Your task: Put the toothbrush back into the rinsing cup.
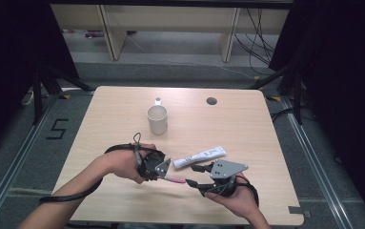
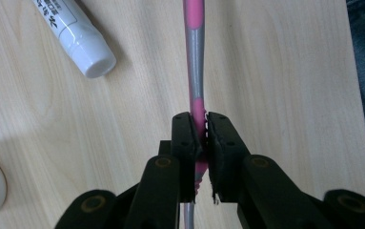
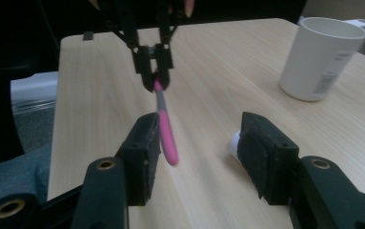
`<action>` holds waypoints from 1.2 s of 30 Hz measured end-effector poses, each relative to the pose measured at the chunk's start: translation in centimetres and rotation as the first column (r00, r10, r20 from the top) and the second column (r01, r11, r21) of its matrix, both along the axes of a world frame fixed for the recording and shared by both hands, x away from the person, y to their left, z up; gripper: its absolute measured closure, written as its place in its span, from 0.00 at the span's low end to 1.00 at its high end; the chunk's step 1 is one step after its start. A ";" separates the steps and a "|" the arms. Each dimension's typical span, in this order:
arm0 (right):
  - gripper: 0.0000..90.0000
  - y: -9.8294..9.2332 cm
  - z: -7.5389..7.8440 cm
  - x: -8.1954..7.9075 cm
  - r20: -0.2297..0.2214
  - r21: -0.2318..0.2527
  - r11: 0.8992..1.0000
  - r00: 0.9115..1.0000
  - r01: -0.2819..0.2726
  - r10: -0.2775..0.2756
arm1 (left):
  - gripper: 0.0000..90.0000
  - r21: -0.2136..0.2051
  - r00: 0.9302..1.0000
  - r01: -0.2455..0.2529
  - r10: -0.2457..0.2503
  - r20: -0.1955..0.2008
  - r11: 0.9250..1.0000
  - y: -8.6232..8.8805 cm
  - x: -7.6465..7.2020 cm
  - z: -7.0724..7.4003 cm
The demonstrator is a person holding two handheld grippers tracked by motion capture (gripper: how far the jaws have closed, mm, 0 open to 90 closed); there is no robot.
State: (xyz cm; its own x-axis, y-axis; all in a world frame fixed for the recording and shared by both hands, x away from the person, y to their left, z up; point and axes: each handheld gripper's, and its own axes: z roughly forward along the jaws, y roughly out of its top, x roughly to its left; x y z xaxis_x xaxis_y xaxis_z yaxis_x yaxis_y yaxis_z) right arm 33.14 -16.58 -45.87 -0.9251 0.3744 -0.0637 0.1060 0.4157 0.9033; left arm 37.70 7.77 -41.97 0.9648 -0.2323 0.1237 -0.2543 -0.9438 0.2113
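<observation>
- Two claws work here, and we treat the toothbrush [image 2: 195, 71] as the work item.
- We see the left claw [image 2: 203, 138] pressed together on the toothbrush handle. Its pads pinch the pink section. The shaft runs straight ahead of the jaws, clear of the table [image 1: 247, 124].
- We judge this end grip deliberate: it leaves most of the handle free ahead of the claw, so a second claw can take it.
- We see the right claw [image 3: 199, 152] spread wide. The free pink end of the toothbrush lies between its jaws, close against the left-hand pad in the right gripper view. We cannot tell whether it touches that pad. The other pad stands well apart from it, so nothing is pinched there.
- We read this as a hand-over or regrip not yet done. The left claw alone carries the toothbrush.
- In the high view, the toothbrush bridges the gap between both claws, near the front edge of the table.
- We note a toothpaste tube [image 1: 200, 156] lying flat just beyond the claws. Its white cap points toward the left claw. It lies untouched.
- One container is present: a white mug [image 1: 157, 119], upright, beyond the left claw and well apart from it.
- We see no item rising above its rim. Its floor is hidden from us, so we leave its contents unstated.
- We judge the mug a likely holder for the toothbrush, given its open top.
</observation>
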 end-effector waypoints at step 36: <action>0.90 3.5 -2.1 0.2 -0.066 -0.089 0.988 0.991 -0.123 0.117 | 0.90 -0.043 0.999 0.033 -0.035 -0.039 0.999 -1.6 -0.5 0.9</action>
State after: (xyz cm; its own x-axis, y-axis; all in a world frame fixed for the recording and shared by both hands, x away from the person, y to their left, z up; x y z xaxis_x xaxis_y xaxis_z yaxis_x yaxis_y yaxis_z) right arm 33.37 -13.12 -47.98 -0.9662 0.2554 -0.0359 0.1031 0.5102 0.8539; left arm 37.25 6.19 -41.04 0.9607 -0.2604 0.0961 -0.2768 -0.9246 0.2616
